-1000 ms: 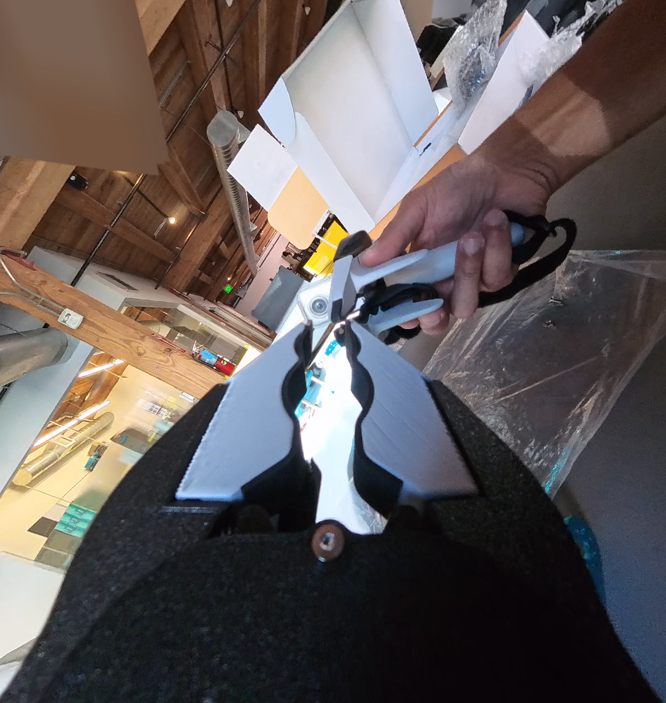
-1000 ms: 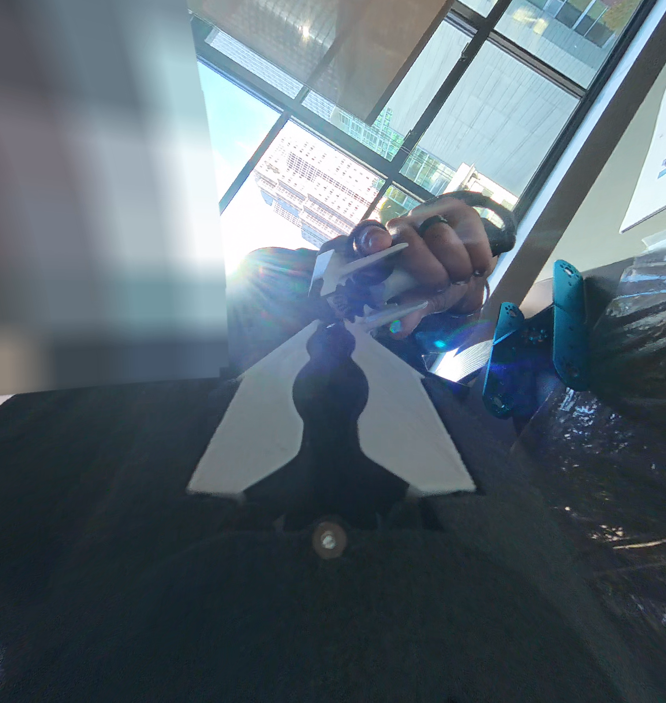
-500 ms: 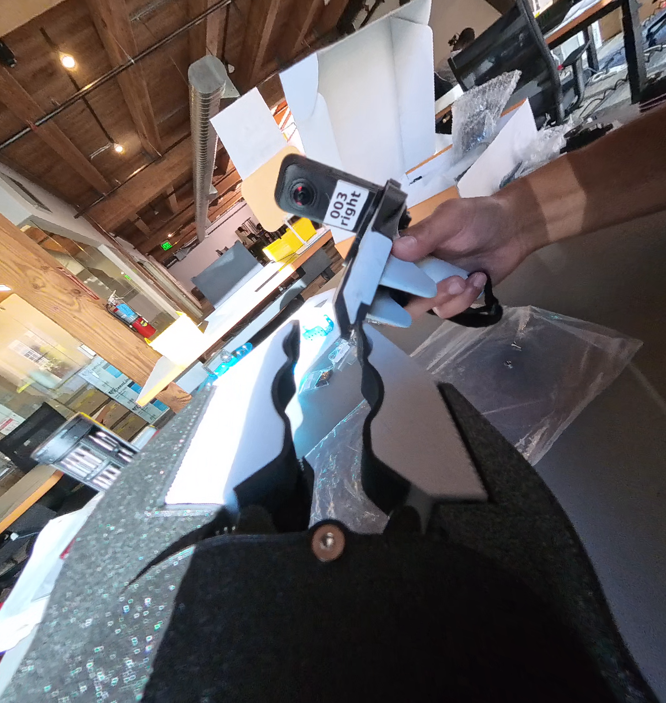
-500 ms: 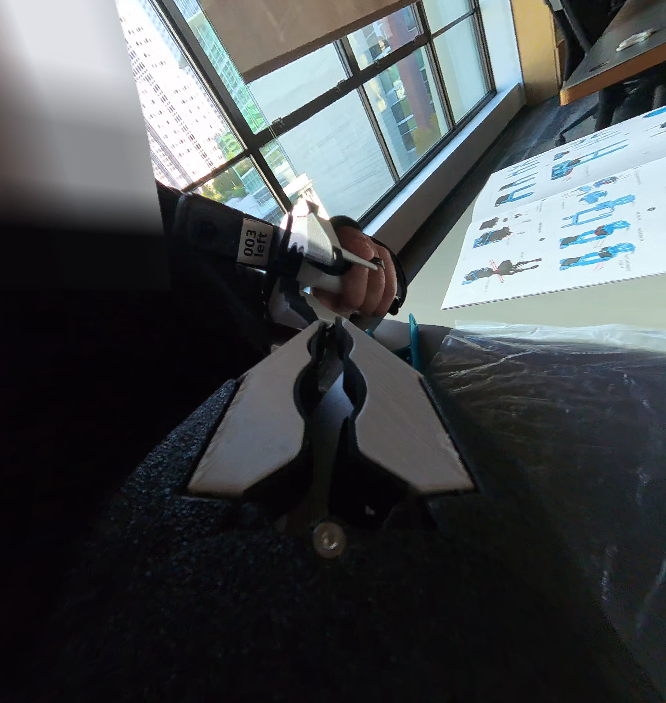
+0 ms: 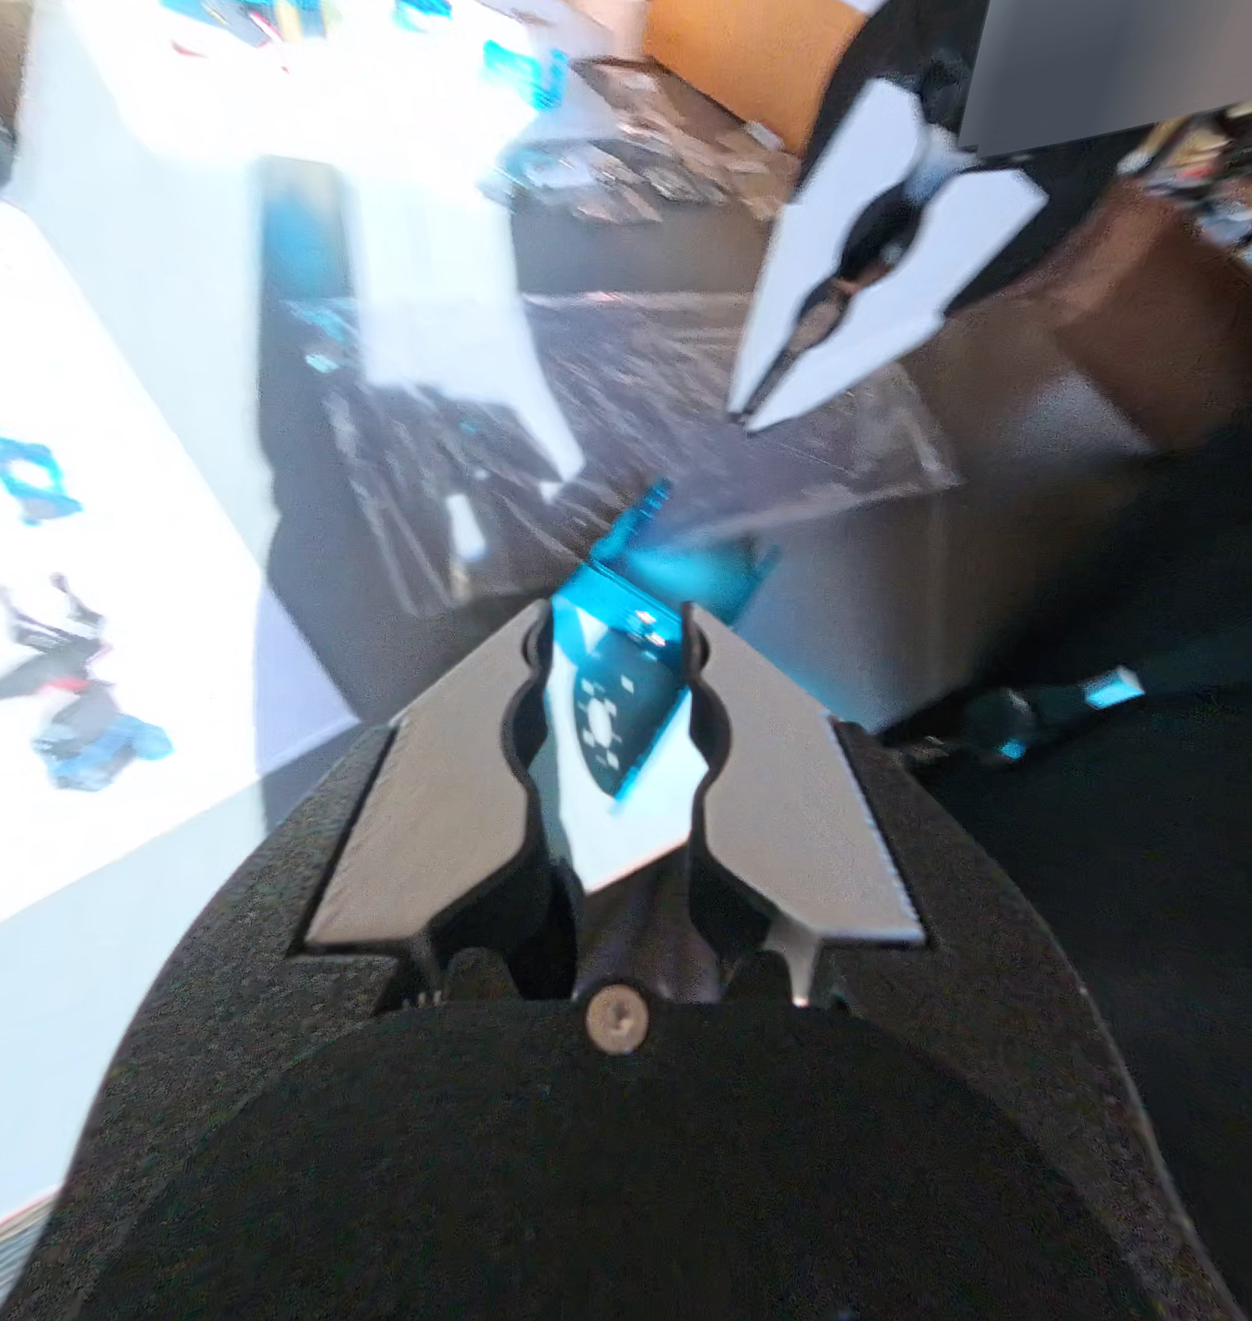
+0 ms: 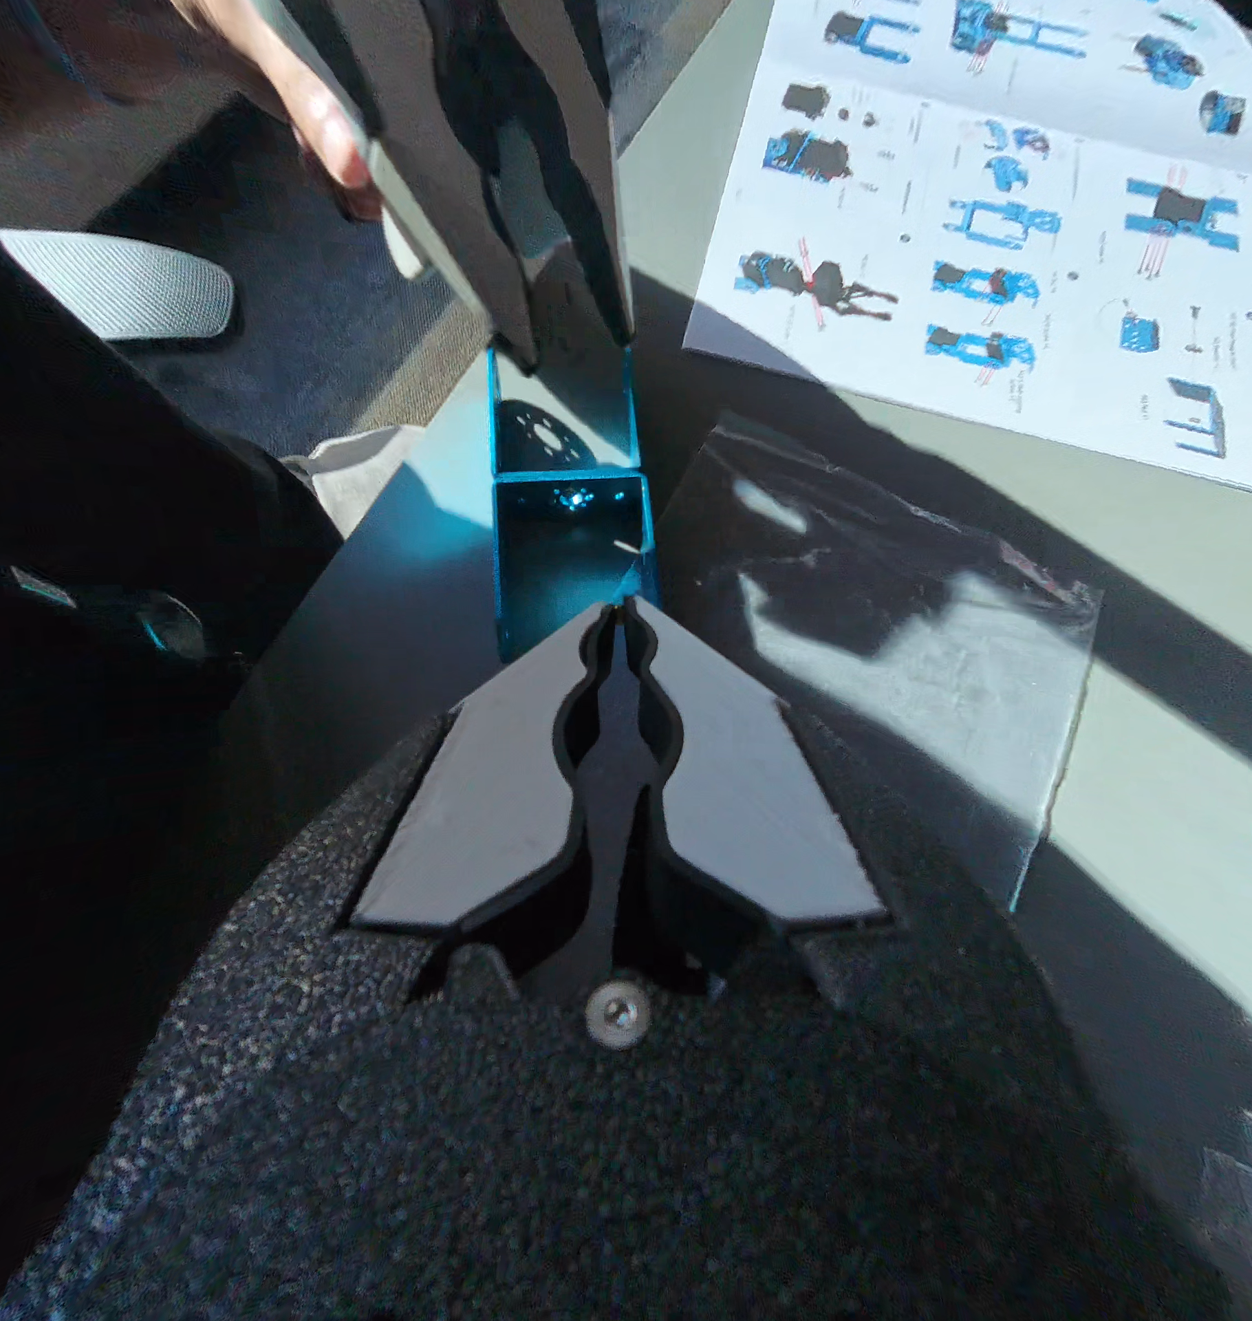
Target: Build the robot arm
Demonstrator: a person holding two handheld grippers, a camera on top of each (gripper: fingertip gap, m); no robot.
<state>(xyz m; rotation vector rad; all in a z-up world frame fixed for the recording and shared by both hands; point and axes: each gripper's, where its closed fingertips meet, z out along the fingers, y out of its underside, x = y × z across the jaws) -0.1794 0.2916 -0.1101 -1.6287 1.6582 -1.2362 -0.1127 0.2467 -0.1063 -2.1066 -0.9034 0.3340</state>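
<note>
A blue metal U-shaped bracket [image 5: 612, 704] sits between my left gripper's [image 5: 612, 615] fingers, which press on its two side walls. In the right wrist view the bracket [image 6: 566, 529] stands near the table edge with the left gripper [image 6: 577, 354] clamped on its far end. My right gripper [image 6: 623, 607] has its jaws together, its tips at the bracket's near right corner. A tiny brass-coloured speck shows at those tips, too small to identify. In the blurred left wrist view the right gripper [image 5: 744, 422] hangs above and to the right of the bracket.
A printed sheet with blue diagrams [image 6: 1002, 236] lies at the far right, and shows at the left in the left wrist view [image 5: 73, 500]. A clear plastic bag [image 6: 895, 643] lies right of the bracket. The grey table [image 6: 1145, 715] ends just left of the bracket, carpet below. About 9 centimetres separates my left fingertips from my right.
Both grippers have swung down from pointing up at the room and at each other to the table. The left gripper's fingers now hold the blue bracket. The right gripper's tips have come to its corner.
</note>
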